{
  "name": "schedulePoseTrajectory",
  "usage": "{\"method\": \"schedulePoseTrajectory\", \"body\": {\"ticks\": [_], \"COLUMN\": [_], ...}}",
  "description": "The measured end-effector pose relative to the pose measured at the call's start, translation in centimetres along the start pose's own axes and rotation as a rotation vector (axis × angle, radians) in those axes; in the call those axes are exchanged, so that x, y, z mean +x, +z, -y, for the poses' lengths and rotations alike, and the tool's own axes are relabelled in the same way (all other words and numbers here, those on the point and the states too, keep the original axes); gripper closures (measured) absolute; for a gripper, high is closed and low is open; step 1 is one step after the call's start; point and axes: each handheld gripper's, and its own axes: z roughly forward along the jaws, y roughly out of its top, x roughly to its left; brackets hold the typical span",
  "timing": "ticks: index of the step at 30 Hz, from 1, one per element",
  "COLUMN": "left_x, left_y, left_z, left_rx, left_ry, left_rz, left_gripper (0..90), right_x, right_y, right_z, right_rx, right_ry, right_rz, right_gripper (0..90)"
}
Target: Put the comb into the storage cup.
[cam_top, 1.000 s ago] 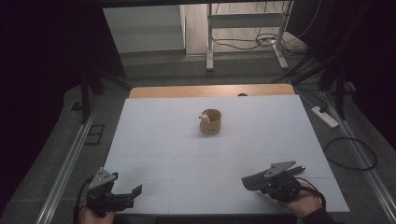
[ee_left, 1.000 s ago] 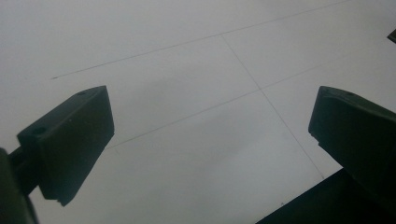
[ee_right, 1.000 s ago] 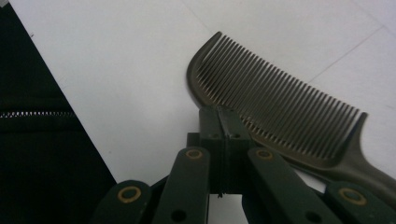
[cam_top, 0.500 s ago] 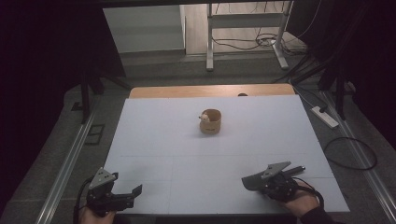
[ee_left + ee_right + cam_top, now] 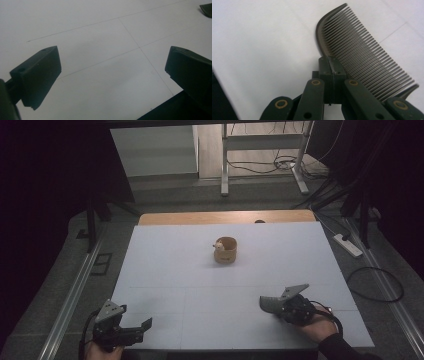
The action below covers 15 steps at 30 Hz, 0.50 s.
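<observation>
1. Right gripper (image 5: 272, 303) sits at the near right of the table, its black jaws pressed together on the spine of a dark grey, curved, fine-toothed plastic comb (image 5: 362, 52). We judge the pinch at the spine was chosen to leave the teeth free.
2. We note the comb is carried just above the table's surface, teeth fanning away from the jaws, its ends curling slightly.
3. Left gripper (image 5: 112, 72) rests at the near left edge with its jaws wide apart and nothing between them; we judge it is parked in reserve.
4. We record a small round tan wooden cup (image 5: 225, 251) standing upright near the table's middle, well apart from both grippers, with a small pale object at its left rim that is too small to identify.
5. Matte white table top (image 5: 165, 265) shows thin seam lines between its panels.
</observation>
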Motion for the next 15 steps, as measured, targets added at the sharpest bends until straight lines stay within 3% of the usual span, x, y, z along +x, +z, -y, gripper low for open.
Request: {"method": "schedulePoseTrajectory", "body": {"ticks": [15], "left_x": [0.1], "left_y": [0.0], "left_z": [0.0], "left_rx": [0.001], "left_ry": [-0.003], "left_rz": [0.002], "left_gripper": [1.1], "right_x": [-2.8], "right_y": [0.9], "right_z": [-1.2], "right_rx": [-0.026], "right_ry": [0.035], "right_rz": [0.06], "right_gripper": [89.7]}}
